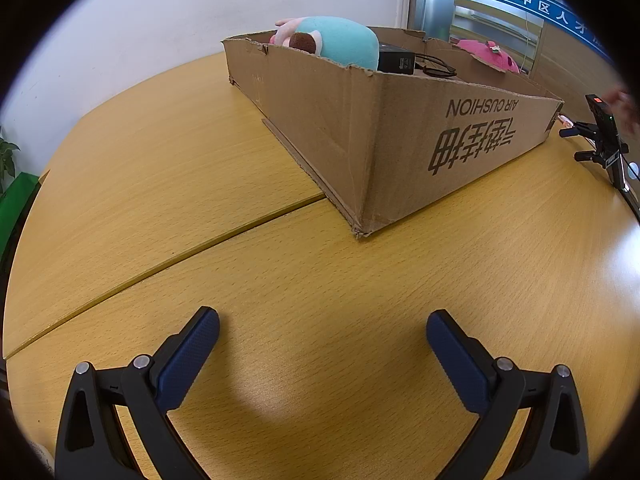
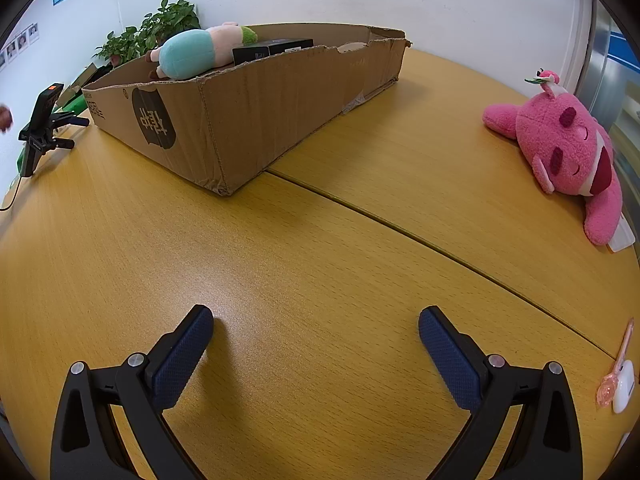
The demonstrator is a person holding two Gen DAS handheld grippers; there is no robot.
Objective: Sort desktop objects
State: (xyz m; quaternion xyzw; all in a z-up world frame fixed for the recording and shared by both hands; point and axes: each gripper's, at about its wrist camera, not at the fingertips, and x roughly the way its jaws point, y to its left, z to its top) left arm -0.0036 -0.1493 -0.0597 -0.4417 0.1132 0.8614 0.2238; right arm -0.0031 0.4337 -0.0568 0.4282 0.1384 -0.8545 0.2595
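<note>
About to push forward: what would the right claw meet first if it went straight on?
Bare table first, then probably the near corner of the cardboard box, slightly left of centre. The right claw is open and empty. Depth is unclear.

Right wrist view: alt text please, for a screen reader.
The open right gripper hovers empty over a wooden table. A cardboard box ahead holds a teal plush toy and a black box; a pink plush toy lies on the table to the right.

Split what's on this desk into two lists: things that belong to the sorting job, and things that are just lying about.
Part of the job:
cardboard box
teal plush, in the box
black case, in the box
pink plush, on the desk
pink spoon
white item

Just lying about:
phone stand
potted plant
</note>
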